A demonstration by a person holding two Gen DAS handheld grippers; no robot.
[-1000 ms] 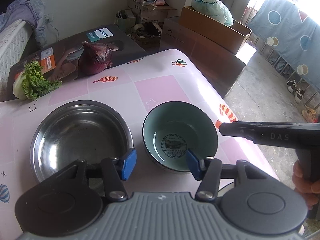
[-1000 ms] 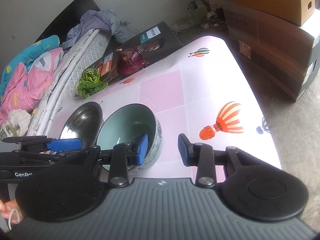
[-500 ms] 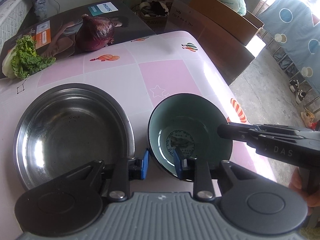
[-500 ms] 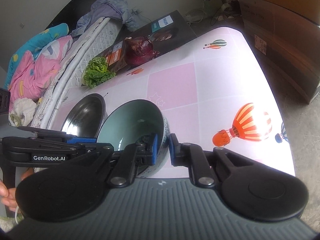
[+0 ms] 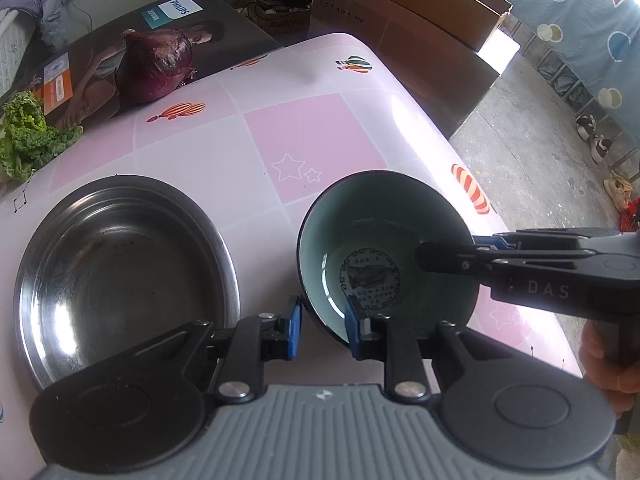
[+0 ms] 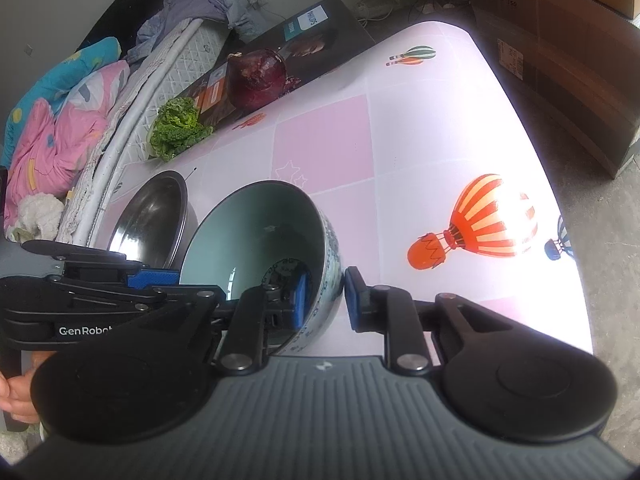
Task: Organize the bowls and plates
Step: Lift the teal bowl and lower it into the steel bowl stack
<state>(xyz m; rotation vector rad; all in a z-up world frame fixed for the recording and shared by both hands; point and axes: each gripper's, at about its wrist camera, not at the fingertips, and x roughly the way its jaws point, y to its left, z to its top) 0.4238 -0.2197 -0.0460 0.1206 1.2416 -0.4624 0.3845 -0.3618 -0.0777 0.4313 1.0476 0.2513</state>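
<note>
At frame left of the left wrist view sits the steel pan [image 5: 124, 276] on the table [image 5: 312, 140]. Just beside it, at centre, is the bowl [image 5: 384, 240]. The left gripper [image 5: 320, 326] is closing on its near rim; the right gripper [image 6: 323, 300] straddles its right wall, jaws opening.

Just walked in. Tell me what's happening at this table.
A person is working with a hand-held gripper in each hand, both on the green ceramic bowl. The left hand-held gripper is closing over the bowl's near rim; the right hand-held gripper straddles its right wall, jaws easing open. The steel bowl sits empty beside it on the table. A red onion and lettuce lie farther back.
</note>
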